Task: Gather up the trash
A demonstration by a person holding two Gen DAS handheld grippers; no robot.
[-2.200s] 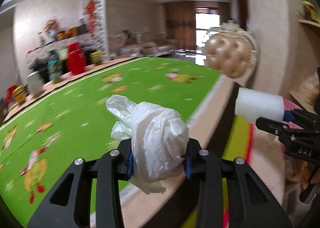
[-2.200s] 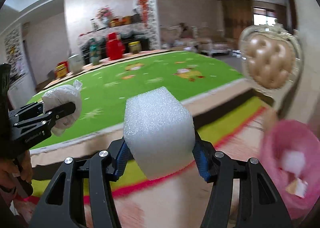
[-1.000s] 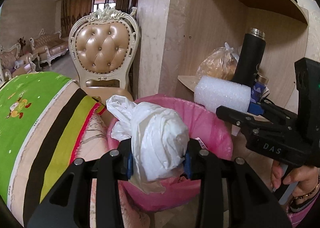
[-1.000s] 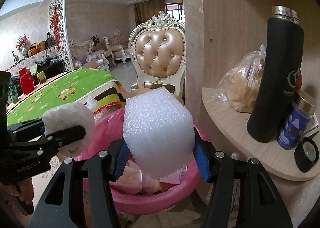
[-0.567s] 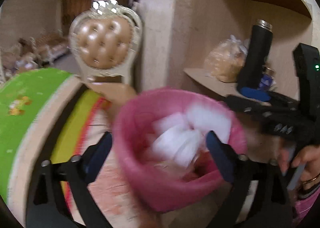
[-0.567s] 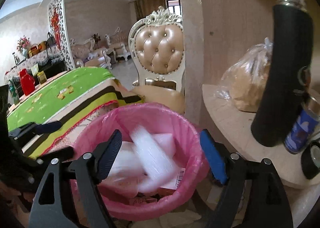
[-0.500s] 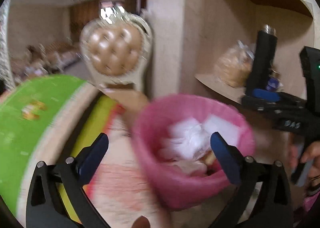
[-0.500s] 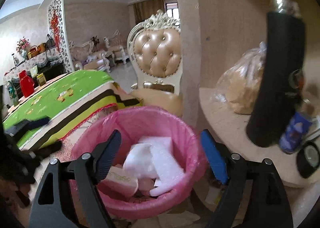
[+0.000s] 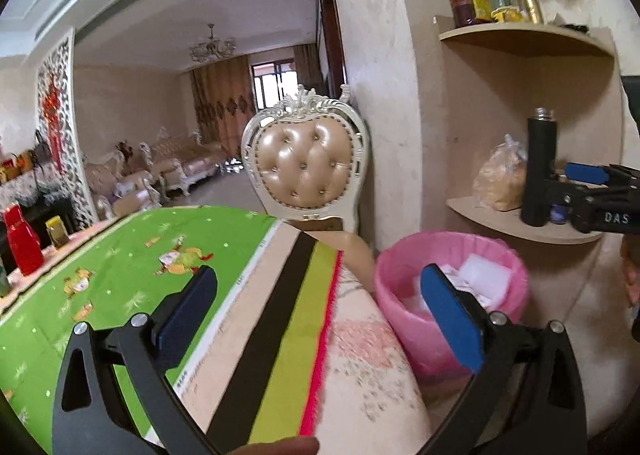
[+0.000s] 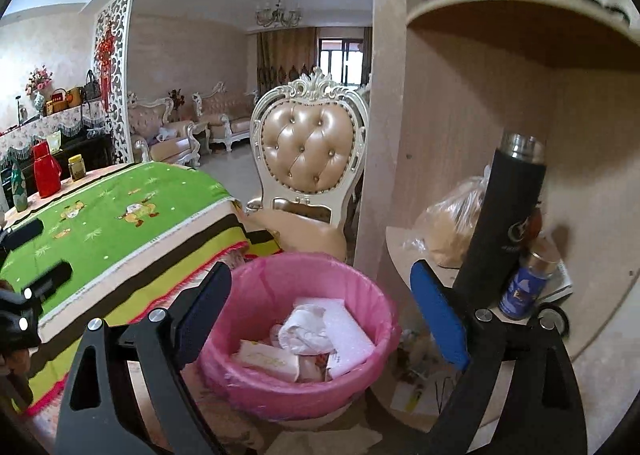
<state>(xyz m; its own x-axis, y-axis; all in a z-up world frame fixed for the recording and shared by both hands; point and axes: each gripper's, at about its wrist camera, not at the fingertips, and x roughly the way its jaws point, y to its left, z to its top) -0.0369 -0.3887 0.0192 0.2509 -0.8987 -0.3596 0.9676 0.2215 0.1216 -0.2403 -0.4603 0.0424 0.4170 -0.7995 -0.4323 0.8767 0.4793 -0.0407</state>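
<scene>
A pink-lined bin [image 10: 280, 387] stands on the floor between the table and a corner shelf. Inside it lie a crumpled white plastic bag [image 10: 304, 329], a white foam block [image 10: 348, 331] and a flat packet. My right gripper [image 10: 320, 275] hovers above and in front of the bin; its jaws are opening and hold nothing. My left gripper [image 9: 316, 279] is wide open and empty over the table's striped edge, with the bin [image 9: 404, 319] behind its right finger. The right gripper [image 9: 600, 207] shows at the right edge of the left wrist view.
A tufted cream chair [image 10: 308, 159] stands behind the bin. The green-clothed table [image 9: 120, 263] lies to the left, with a red flask [image 9: 22, 239] at its far side. The corner shelf [image 10: 420, 247] holds a black flask [image 10: 504, 223], a bagged loaf and a blue jar. Papers lie on the floor.
Both grippers opened and dropped the plastic bag and the foam block into the pink bin. Both then drew back and up, and the left one swung towards the table.
</scene>
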